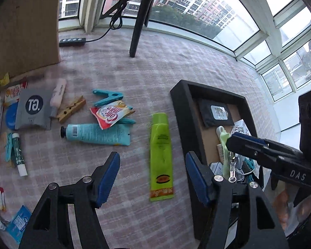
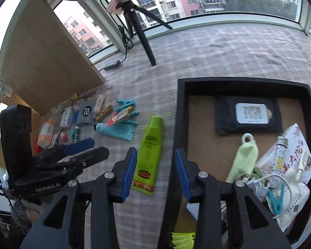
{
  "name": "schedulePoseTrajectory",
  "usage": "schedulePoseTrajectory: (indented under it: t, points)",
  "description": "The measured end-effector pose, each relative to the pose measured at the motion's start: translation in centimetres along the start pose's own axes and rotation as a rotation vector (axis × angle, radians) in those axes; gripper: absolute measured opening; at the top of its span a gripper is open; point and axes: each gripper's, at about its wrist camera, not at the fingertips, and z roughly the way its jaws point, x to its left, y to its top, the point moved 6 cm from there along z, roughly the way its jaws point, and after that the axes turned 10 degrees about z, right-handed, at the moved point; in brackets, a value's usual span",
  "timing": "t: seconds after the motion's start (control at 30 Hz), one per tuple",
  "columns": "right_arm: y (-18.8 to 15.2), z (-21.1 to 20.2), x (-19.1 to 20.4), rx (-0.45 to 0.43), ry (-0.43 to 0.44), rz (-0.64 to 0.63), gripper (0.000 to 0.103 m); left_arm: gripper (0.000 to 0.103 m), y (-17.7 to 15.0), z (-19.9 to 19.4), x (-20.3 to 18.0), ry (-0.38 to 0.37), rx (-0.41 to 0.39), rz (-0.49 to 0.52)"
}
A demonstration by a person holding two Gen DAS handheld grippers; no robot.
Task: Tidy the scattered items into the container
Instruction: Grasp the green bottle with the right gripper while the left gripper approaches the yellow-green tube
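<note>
A lime green tube (image 1: pixel 161 157) lies on the checked cloth just left of the black tray (image 1: pixel 180 108). My left gripper (image 1: pixel 152 178) is open and empty, its blue pads either side of the tube's lower end, above it. My right gripper (image 2: pixel 156 172) is open and empty, over the tray's left wall (image 2: pixel 179 114), with the green tube (image 2: pixel 150 151) just left of it. The tray holds a black wipes pack (image 2: pixel 248 114), a light green cloth (image 2: pixel 243 159), a white packet (image 2: pixel 290 157), a cable and a blue clip (image 2: pixel 276 201).
Scattered to the left lie a teal tube (image 1: pixel 97 133), teal clips (image 1: pixel 107 97), a red-white sachet (image 1: pixel 109 114), a wooden peg (image 1: pixel 72 109), a grey pouch (image 1: pixel 34 110) and small packets. A cardboard panel (image 1: pixel 24 27), tripod leg (image 1: pixel 139 25) and power strip (image 1: pixel 72 41) stand behind.
</note>
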Motion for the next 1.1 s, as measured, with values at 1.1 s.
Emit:
schedulePoseTrajectory:
  t: [1.1]
  points:
    - [2.8,13.5,1.1,0.271,-0.215,-0.072,0.038,0.045,-2.8,7.7,-3.3,-0.007,0.032,0.093]
